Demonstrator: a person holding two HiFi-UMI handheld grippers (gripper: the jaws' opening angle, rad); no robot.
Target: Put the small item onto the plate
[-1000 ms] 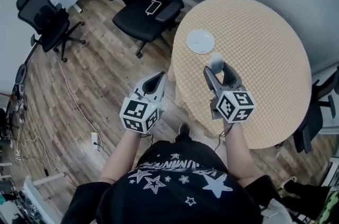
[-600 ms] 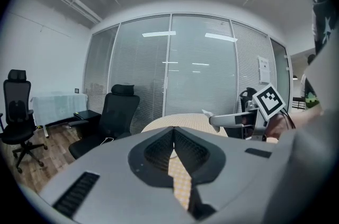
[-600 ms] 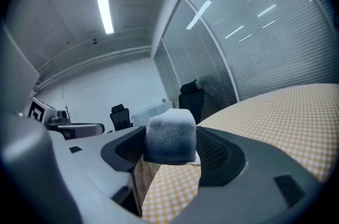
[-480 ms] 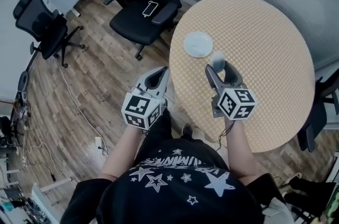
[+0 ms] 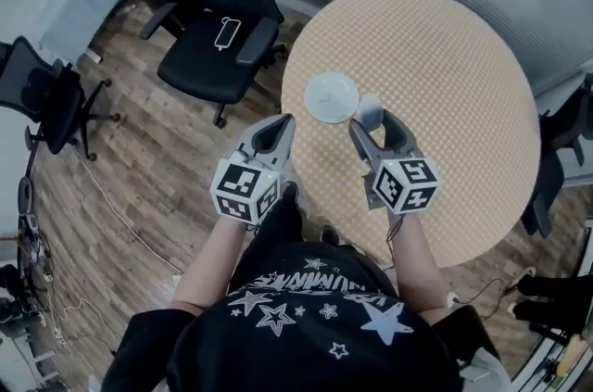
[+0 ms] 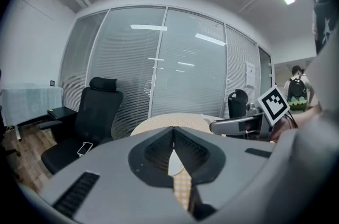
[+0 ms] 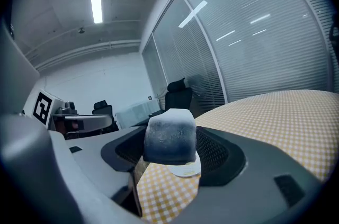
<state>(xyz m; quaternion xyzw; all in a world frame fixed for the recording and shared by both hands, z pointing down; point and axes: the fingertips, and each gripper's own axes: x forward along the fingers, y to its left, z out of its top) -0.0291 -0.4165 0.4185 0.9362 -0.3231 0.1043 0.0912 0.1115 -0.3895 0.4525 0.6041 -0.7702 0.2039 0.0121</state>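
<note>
My right gripper (image 5: 372,122) is shut on a small pale grey block (image 5: 370,110), which fills the space between its jaws in the right gripper view (image 7: 170,136). It hangs over the round checked table (image 5: 445,84), just right of a white plate (image 5: 331,95). A part of that plate (image 7: 183,169) shows below the block. My left gripper (image 5: 270,137) is shut with nothing in it, at the table's left edge near the plate (image 6: 176,163).
A black office chair (image 5: 218,19) with a phone (image 5: 222,31) on its seat stands left of the table. Another black chair (image 5: 46,94) is at the far left. Glass walls with blinds (image 6: 159,64) lie behind the table.
The view has shifted, so the table and plate sit lower and further left in the picture. Both grippers now stand closer to the plate, the right one still holding the block.
</note>
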